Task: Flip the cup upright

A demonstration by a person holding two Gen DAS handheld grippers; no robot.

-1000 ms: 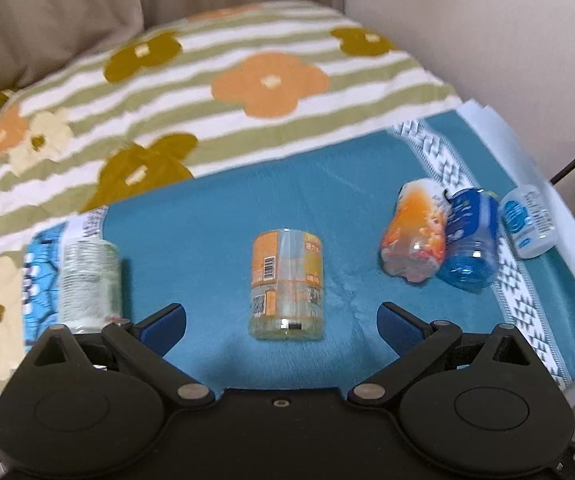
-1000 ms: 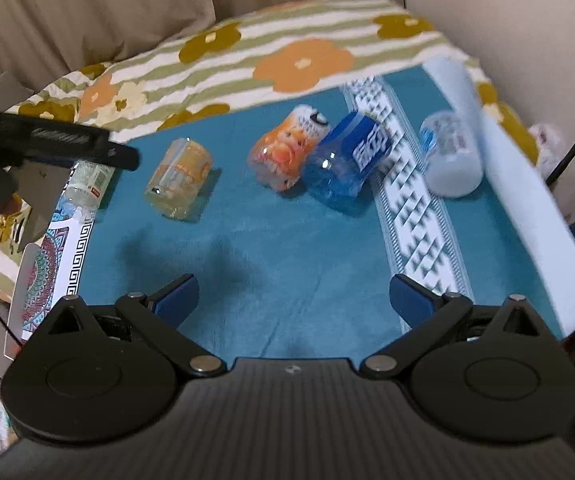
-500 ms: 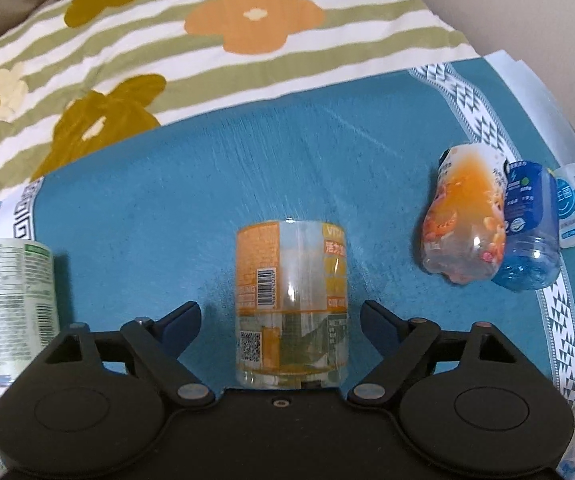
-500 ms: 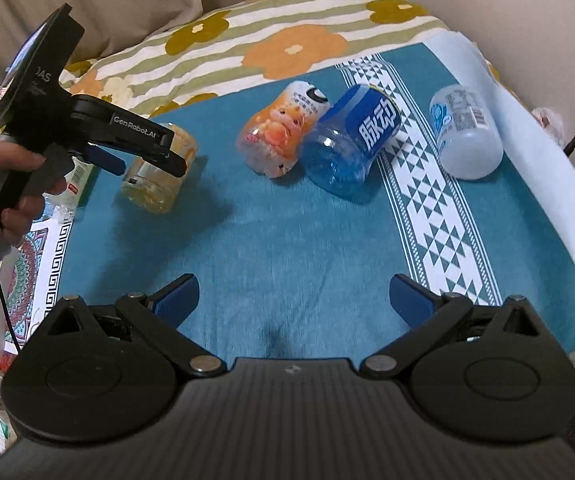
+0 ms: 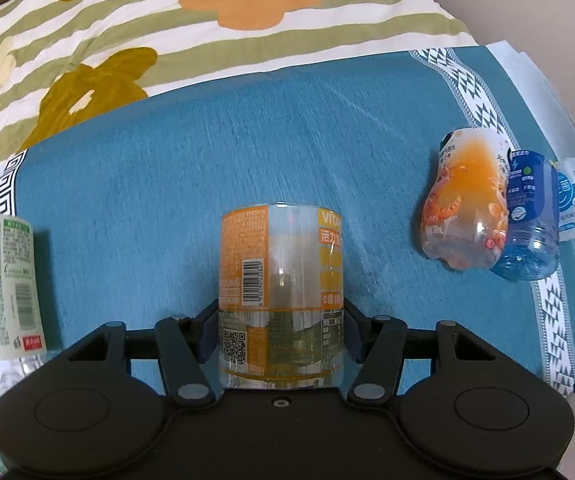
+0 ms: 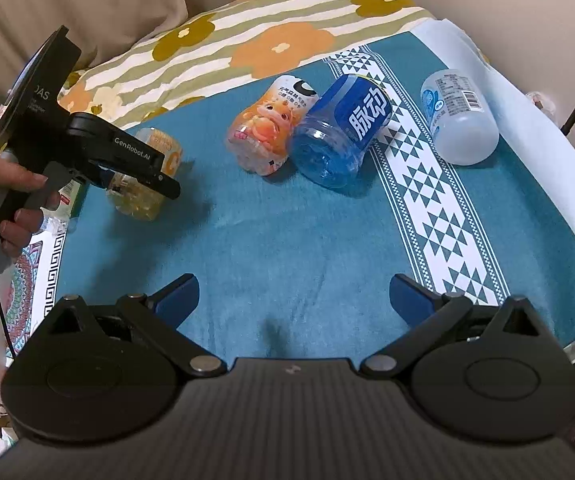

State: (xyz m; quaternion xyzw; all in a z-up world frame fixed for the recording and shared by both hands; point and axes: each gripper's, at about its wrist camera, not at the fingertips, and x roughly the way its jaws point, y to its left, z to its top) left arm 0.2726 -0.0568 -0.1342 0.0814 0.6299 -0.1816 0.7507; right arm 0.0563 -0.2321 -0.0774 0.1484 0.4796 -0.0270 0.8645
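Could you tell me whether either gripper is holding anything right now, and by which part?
The left gripper clasps the orange-labelled cup across its lower sides, near its base. The right gripper holds nothing.

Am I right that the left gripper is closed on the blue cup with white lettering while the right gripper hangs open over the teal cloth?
Not quite. The left gripper is closed on the clear cup with the orange label, as the left wrist view shows; the blue cup with white lettering lies untouched. The right gripper does hang open over the teal cloth.
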